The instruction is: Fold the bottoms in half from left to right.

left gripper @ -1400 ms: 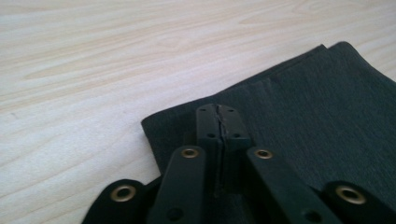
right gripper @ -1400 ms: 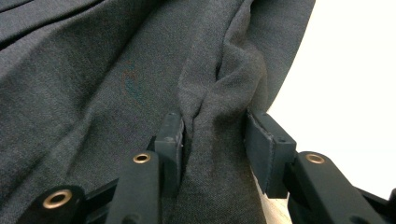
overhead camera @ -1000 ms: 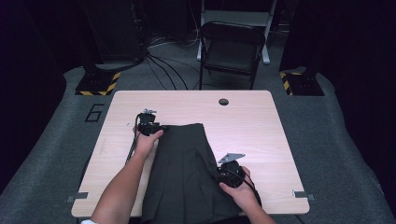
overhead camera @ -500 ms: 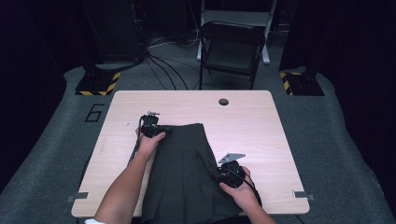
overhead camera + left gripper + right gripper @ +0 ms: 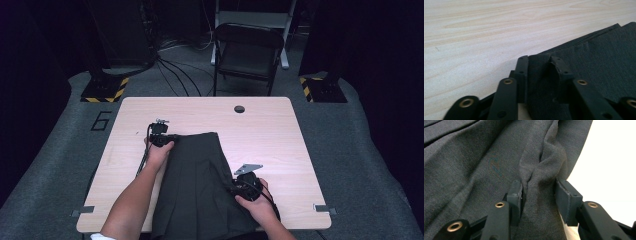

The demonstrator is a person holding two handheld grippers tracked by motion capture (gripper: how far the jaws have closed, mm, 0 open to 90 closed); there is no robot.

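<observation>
A dark grey pleated fabric garment [image 5: 200, 185] lies on the light wooden desk [image 5: 280, 135]. The left gripper [image 5: 540, 67] has just closed its fingers on the garment's far left corner. The right gripper [image 5: 539, 192] grips a bunched fold at the garment's right edge.

A light wooden tabletop [image 5: 280, 145] carries the work, with a small round hole [image 5: 239, 109] near its far edge. Beyond it stands a dark folding chair [image 5: 246, 56]. Two yellow-and-black striped bases [image 5: 104, 89] sit on the grey floor [image 5: 365, 150], where a painted numeral 6 [image 5: 102, 120] shows.

"6" on grey floor mat [image 5: 102, 120]
</observation>
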